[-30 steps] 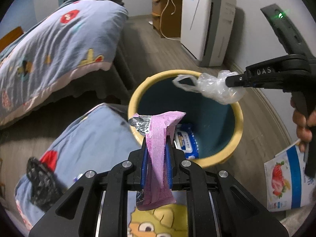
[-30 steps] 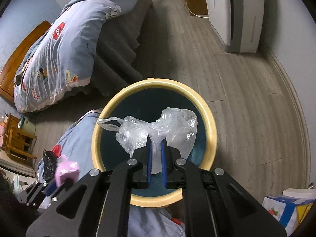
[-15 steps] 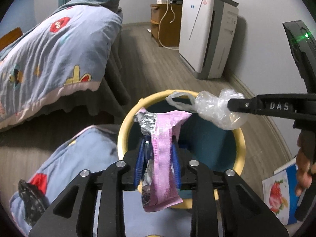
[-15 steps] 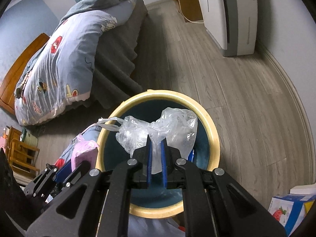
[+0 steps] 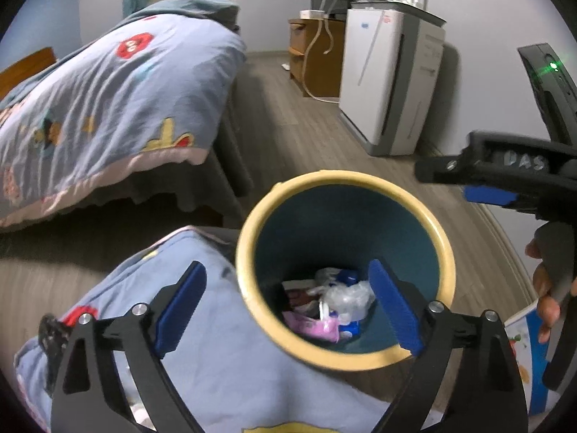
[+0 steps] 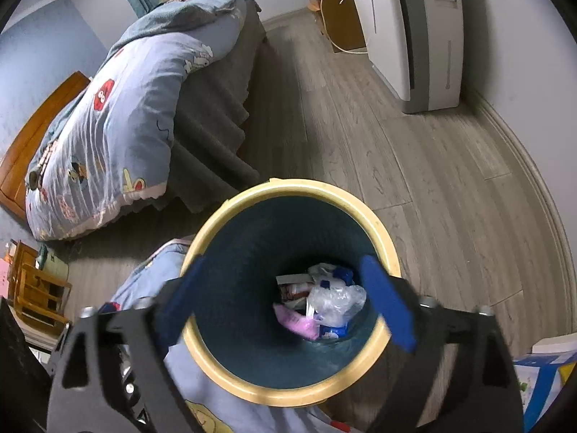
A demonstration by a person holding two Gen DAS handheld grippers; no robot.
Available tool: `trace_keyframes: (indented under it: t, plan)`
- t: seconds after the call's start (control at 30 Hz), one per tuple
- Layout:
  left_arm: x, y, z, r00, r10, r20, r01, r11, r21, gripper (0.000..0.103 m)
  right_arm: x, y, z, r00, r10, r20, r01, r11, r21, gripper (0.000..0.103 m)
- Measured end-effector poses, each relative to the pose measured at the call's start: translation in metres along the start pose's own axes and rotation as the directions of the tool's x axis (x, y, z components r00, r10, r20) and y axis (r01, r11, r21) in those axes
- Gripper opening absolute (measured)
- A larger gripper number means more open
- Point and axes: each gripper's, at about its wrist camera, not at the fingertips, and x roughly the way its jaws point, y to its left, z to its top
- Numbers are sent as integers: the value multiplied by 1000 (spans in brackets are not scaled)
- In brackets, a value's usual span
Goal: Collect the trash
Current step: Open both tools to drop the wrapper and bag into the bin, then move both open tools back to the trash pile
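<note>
A round bin with a yellow rim and dark teal inside stands on the wooden floor. At its bottom lie a pink wrapper, a clear plastic bag and other trash. My left gripper is open and empty just above the bin's near rim. My right gripper is open and empty over the bin; it also shows in the left wrist view at the right.
A bed with a blue cartoon quilt stands left. A folded blue quilt lies beside the bin. A white air purifier and a wooden cabinet stand by the wall. A printed box lies at right.
Both grippers have opened. The pink wrapper and the clear plastic bag have dropped into the bin and now lie at its bottom.
</note>
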Motion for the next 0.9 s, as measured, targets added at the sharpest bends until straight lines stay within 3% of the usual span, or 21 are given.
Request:
trace_keyframes:
  t: [0.37, 0.57, 0.9]
  plan:
    - [-52, 53, -17, 998, 61, 3, -61, 997, -45, 94, -8, 30, -2, 1000, -13, -2, 13, 999, -42, 97]
    - [-107, 96, -31, 992, 124, 25, -122, 990, -63, 95, -23, 63, -6, 1000, -5, 23, 8, 994, -111, 97]
    - [-176, 174, -70, 972, 230, 43, -217, 955, -201, 96, -21, 142, -41, 1000, -9, 7, 11, 944, -330, 97]
